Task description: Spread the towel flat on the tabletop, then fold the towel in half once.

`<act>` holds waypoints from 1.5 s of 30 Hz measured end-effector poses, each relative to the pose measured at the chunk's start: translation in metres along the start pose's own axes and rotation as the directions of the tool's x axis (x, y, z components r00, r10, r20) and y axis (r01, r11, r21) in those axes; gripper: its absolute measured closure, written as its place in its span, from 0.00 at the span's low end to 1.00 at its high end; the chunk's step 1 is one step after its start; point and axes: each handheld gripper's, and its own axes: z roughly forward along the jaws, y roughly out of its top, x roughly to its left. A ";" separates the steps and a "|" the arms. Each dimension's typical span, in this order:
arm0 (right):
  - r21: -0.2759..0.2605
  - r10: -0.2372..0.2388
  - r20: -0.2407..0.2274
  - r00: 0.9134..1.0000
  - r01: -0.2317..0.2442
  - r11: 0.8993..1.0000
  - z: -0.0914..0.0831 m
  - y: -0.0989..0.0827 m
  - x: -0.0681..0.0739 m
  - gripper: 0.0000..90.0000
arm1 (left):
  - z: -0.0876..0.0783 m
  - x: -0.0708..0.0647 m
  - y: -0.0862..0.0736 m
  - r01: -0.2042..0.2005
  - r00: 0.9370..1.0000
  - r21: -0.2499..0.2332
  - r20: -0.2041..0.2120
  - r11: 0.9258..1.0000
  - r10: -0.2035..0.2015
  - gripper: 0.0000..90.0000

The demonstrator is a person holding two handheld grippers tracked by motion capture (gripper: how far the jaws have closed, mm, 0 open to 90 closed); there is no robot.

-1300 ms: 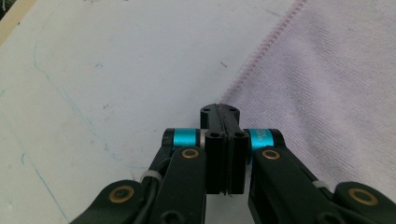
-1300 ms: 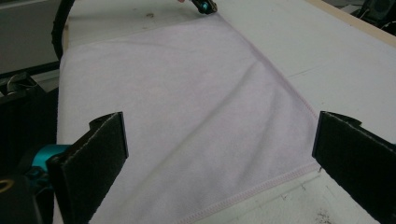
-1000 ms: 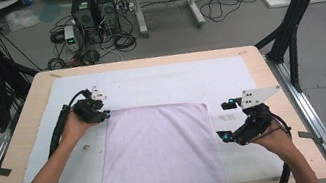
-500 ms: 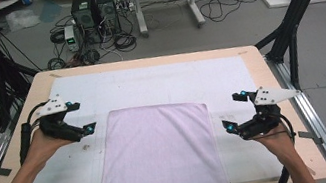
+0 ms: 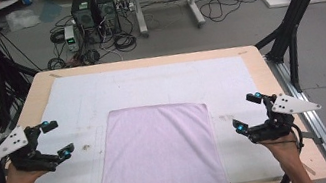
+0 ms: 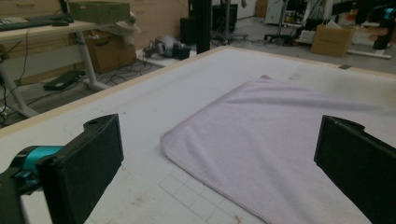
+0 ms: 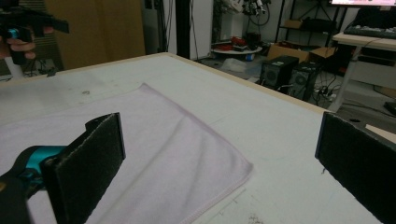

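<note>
The left gripper (image 5: 52,139) hangs released over the table's (image 5: 145,61) white mat (image 5: 149,83), its jaws just opened wide with nothing between them. The folded lilac towel (image 5: 159,155) lies flat ahead of its fingertips, clear of them. Beyond the towel's far edge, the right gripper (image 5: 247,113) is likewise spread and empty.

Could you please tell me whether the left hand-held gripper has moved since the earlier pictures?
Yes. The left hand-held gripper has drawn away leftward from the towel's far left corner toward the table's left edge, its jaws having just opened, empty.
</note>
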 end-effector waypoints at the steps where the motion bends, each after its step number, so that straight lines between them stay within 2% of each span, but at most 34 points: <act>1: -0.002 0.009 -0.001 1.000 -0.009 1.000 -0.001 -0.001 0.000 0.01 | -0.001 -0.001 0.000 -0.001 1.000 -0.005 -0.003 1.000 0.001 0.02; 6: -0.013 0.010 0.025 1.000 -0.010 1.000 -0.003 -0.007 0.000 0.01 | -0.002 -0.002 0.001 -0.015 1.000 -0.014 0.000 1.000 0.015 0.02; 13: -0.012 0.015 0.031 0.999 -0.015 1.000 -0.004 -0.008 0.000 0.01 | 0.000 -0.002 0.002 -0.016 1.000 -0.024 0.003 1.000 0.016 0.02; 20: -0.002 0.015 0.024 1.000 -0.015 1.000 -0.001 -0.007 0.002 0.01 | -0.001 -0.002 0.002 -0.011 1.000 -0.036 -0.003 0.999 0.011 0.02; 24: 0.007 0.035 0.012 0.999 -0.036 0.999 0.003 -0.003 0.001 0.01 | 0.000 0.000 0.006 -0.014 1.000 -0.036 -0.016 0.999 0.013 0.02; 27: 0.017 0.051 0.010 0.999 -0.051 0.999 0.008 0.003 -0.001 0.01 | 0.003 0.003 0.013 -0.013 1.000 -0.016 -0.023 1.000 0.013 0.02; 33: 0.099 0.062 -0.020 0.998 -0.060 0.993 0.026 0.021 -0.010 0.01 | 0.020 0.011 0.025 -0.002 1.000 0.052 -0.016 0.999 0.003 0.02; 37: 0.172 0.048 -0.024 0.999 -0.044 0.984 0.043 0.034 -0.015 0.01 | 0.036 0.016 0.034 -0.021 1.000 0.094 -0.003 0.995 0.021 0.02; 40: 0.223 0.051 -0.023 0.998 -0.044 0.974 0.057 0.043 -0.021 0.01 | 0.051 0.021 0.041 -0.025 1.000 0.138 -0.004 0.990 0.026 0.02; 45: 0.330 0.049 -0.011 0.999 -0.042 0.943 0.081 0.051 -0.034 0.02 | 0.076 0.034 0.050 -0.018 1.000 0.221 -0.004 0.975 0.019 0.02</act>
